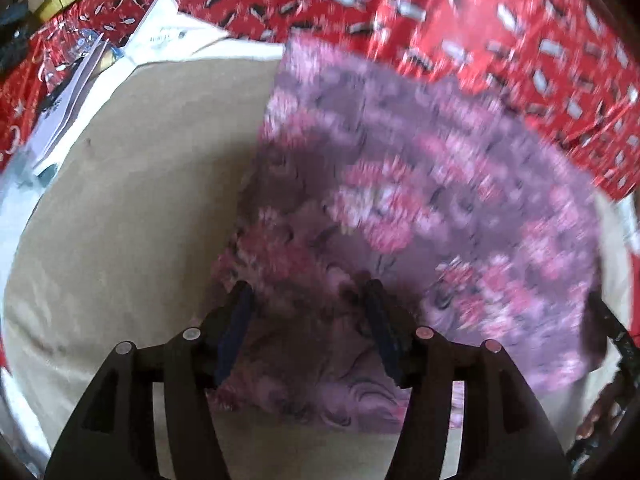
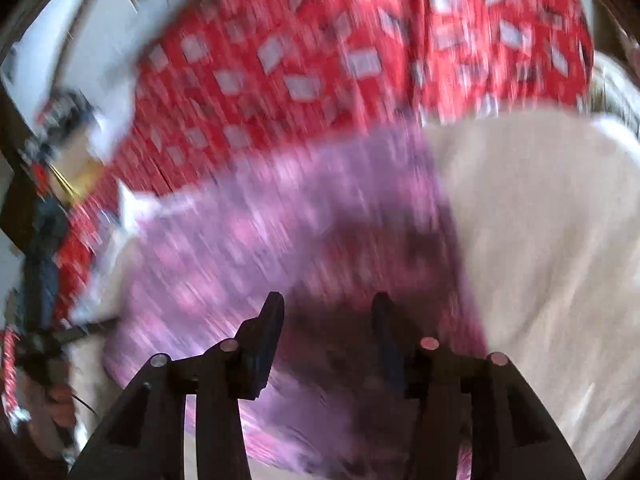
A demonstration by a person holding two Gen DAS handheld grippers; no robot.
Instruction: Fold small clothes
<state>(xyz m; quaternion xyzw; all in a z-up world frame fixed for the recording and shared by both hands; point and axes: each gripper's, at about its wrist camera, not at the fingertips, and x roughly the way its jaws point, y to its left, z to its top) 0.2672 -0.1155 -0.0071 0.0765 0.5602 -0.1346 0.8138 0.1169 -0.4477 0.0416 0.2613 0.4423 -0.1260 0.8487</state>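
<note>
A small purple garment with a pink flower print (image 1: 440, 184) lies on a beige pad (image 1: 140, 200). Its near edge is rumpled under my left gripper (image 1: 307, 292), whose fingers stand apart over the cloth without pinching it. In the blurred right wrist view the same garment (image 2: 240, 240) spreads to the left. My right gripper (image 2: 327, 302) hovers open above its shaded near part, and no fold shows between the pads. At the left edge of that view a hand holds the other gripper (image 2: 40, 340).
A red patterned cloth (image 1: 440, 8) covers the surface beyond the pad (image 2: 540, 240). White papers and a booklet (image 1: 168, 36) lie at the pad's far left corner. Bare beige pad lies left of the garment in the left wrist view.
</note>
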